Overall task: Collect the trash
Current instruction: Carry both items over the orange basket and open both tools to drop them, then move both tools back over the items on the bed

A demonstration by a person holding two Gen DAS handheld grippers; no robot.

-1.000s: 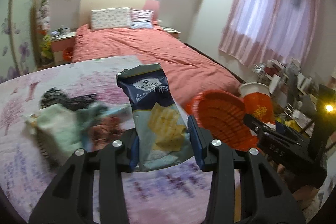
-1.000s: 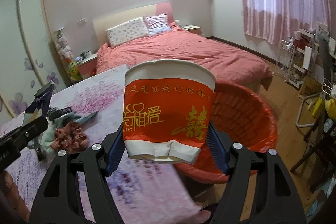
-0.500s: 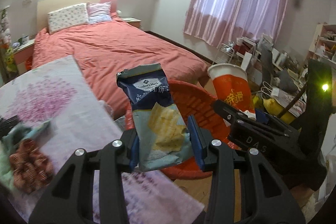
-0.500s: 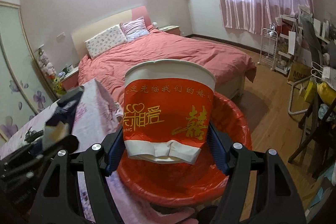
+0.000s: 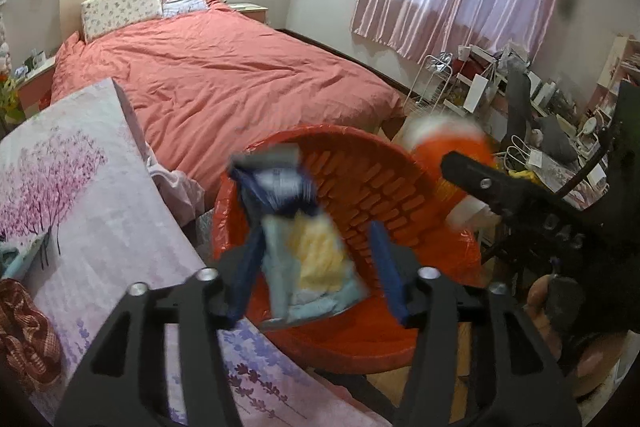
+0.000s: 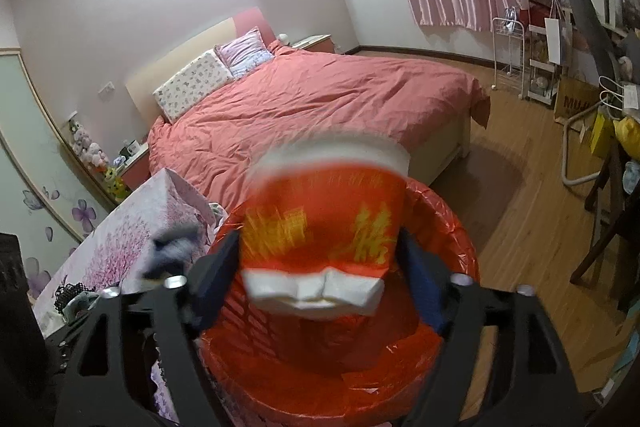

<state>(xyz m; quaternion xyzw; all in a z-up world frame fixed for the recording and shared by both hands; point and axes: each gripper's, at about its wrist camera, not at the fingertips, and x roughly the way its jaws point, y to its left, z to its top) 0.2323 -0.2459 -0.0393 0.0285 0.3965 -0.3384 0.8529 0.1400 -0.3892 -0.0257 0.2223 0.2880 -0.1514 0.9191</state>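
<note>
Release is the step in hand: both tongs hang over the red basket [image 5: 400,187], and both sets of jaws are opening. In the left tongs [image 5: 316,267] the chip bag [image 5: 304,247] sits blurred between the blue pads, clear of the right-hand pad and seemingly slipping free of the other, so I judge it dropping toward the basket's red-lined hollow. In the right tongs [image 6: 320,275] the paper cup [image 6: 320,227] is likewise blurred, its crumpled white base pointing toward the camera, with gaps showing between its sides and the pads (it looks let go over the basket's middle). The bag is dark blue at its crimped top, pale blue and yellow below; the cup is red with gold characters and a white rim. Next, I judge, both tongs should draw back from the basket toward the table [image 5: 100,207] beside it, where cloth items lie, to look for more trash.
</note>
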